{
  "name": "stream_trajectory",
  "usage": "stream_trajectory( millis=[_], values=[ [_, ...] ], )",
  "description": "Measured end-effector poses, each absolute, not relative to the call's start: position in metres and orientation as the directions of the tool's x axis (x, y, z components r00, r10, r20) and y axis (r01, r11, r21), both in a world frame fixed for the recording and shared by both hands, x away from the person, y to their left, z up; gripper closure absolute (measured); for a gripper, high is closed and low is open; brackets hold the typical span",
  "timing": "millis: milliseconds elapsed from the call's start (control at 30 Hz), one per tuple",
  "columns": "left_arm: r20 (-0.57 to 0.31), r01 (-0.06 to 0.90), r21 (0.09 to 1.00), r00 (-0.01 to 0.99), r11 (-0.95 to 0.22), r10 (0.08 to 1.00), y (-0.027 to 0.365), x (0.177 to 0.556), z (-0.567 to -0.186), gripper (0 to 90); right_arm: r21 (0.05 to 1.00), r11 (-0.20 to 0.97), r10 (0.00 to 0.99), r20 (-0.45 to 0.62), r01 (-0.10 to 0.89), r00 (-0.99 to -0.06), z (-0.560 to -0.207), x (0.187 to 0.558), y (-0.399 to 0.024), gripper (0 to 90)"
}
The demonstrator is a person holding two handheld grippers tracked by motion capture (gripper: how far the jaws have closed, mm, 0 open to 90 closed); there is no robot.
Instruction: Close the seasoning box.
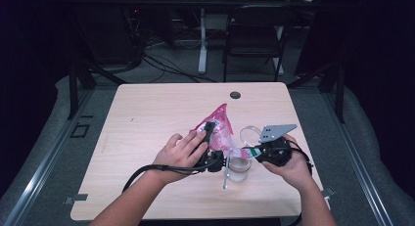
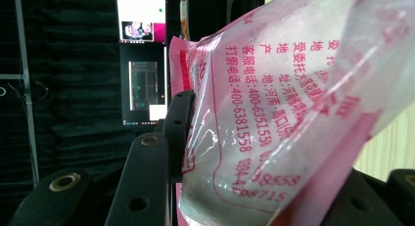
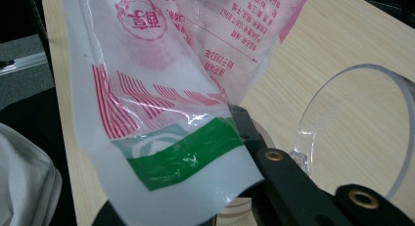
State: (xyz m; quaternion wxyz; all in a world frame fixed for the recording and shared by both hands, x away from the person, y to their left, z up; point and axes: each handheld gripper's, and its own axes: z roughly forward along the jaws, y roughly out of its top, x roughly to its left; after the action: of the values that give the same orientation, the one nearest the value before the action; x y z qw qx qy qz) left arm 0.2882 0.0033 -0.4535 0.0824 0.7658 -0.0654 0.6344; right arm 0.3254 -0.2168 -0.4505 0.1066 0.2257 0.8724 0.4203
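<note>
Near the bench's (image 1: 147, 108) front-right corner, the left gripper (image 1: 209, 133) and right gripper (image 1: 254, 151) each pinch the pink plastic bag (image 1: 218, 121), holding it above a clear jar (image 1: 240, 168), likely so its contents can pour in.

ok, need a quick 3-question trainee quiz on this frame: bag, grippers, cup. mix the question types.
1. True or false: the pink and white plastic bag lies flat on the table, untouched.
2. Multiple choice: what does the left gripper hold? A) clear plastic cup B) plastic bag C) nothing
3. Short answer: which corner of the bag does the right gripper pinch, by colour, in the right gripper view?

Key
1. False: both grippers hold it up.
2. B
3. The white corner with the green band, just above the clear plastic cup.
</note>
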Motion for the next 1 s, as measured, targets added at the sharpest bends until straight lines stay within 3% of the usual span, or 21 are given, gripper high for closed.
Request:
stream_trajectory(
  millis=[1000],
  values=[
    [0.980, -0.204, 0.029, 0.196, -0.979, -0.011, -0.0014, 0.2859, -0.4556, 64.3, 0.766, 0.558, 0.483, 0.010, 0.317, -0.875, -0.4547, 0.3270, -0.2172, 89.7]
  ],
)
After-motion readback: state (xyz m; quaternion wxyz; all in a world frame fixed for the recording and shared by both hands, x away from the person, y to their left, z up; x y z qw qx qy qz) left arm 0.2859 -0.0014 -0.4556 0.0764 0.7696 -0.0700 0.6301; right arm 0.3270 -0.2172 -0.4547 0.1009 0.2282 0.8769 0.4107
